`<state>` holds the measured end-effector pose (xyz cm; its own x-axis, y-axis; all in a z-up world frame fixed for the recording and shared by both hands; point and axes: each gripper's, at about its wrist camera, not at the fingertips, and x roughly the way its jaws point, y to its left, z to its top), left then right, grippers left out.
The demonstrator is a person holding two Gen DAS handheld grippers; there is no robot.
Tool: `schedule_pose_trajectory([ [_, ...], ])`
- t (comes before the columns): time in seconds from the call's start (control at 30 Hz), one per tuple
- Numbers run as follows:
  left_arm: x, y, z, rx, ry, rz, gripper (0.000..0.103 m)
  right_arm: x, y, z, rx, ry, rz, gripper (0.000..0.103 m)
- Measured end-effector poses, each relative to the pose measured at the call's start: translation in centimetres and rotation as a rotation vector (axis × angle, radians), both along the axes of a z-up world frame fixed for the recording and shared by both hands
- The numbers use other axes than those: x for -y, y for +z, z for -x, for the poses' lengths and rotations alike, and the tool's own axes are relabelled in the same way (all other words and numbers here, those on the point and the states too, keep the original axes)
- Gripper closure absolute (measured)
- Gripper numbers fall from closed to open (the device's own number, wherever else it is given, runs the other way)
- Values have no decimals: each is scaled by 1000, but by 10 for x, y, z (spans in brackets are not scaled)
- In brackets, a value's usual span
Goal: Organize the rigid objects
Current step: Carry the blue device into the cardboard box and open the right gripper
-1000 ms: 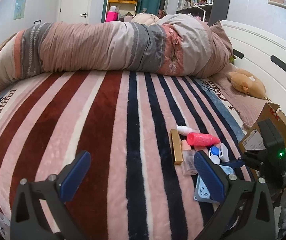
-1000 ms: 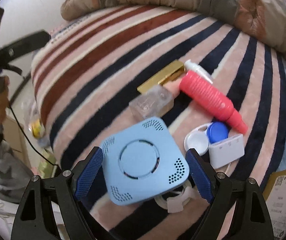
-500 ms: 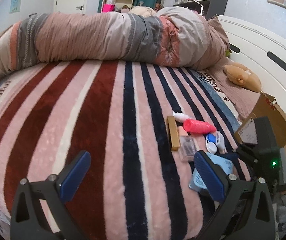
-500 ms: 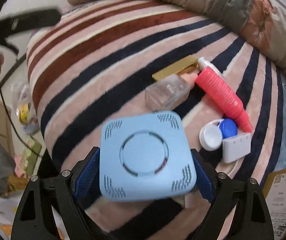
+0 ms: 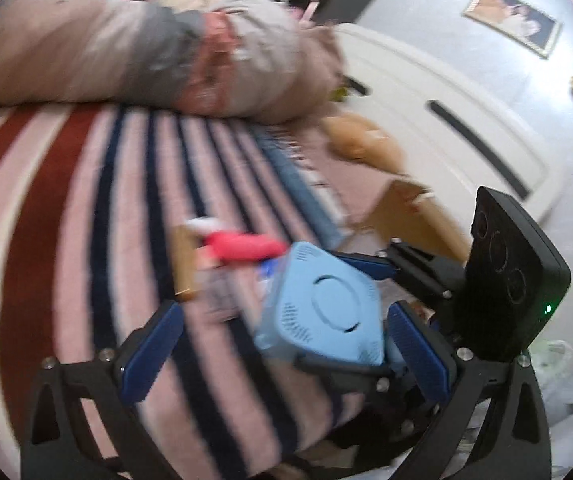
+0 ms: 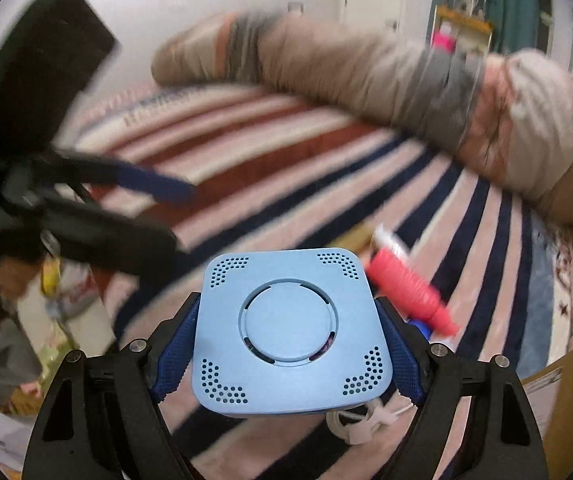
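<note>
Lifted off the striped blanket (image 6: 286,184), blue device (image 6: 290,332) in closing right claw (image 6: 290,344)

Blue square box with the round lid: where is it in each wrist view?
Left wrist: blue box at lower centre-right, held up off the striped blanket by the right gripper.
Right wrist: bottom centre, between its own fingers.
Shared landmark: the red bottle just behind the box.
</note>
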<state>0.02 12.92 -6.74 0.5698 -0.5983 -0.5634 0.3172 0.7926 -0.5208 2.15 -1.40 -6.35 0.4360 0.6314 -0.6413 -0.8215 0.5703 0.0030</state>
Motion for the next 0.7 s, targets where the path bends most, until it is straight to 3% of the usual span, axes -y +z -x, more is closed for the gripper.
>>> schedule_pose_trajectory([
  [0.23, 61, 51, -28, 36, -184, 124, 38, 58, 60, 18, 188, -87, -176, 24],
  [0.4, 118, 82, -44, 81, -234, 56, 47, 116, 78, 14, 231, -188, -237, 24],
  [0.6, 206, 109, -62, 133, -272, -145, 52, 183, 78, 11, 241, -283, -239, 26],
  [0.7, 241, 108, -71, 134, -304, -224, 56, 213, 74, 7, 210, -342, -219, 26],
])
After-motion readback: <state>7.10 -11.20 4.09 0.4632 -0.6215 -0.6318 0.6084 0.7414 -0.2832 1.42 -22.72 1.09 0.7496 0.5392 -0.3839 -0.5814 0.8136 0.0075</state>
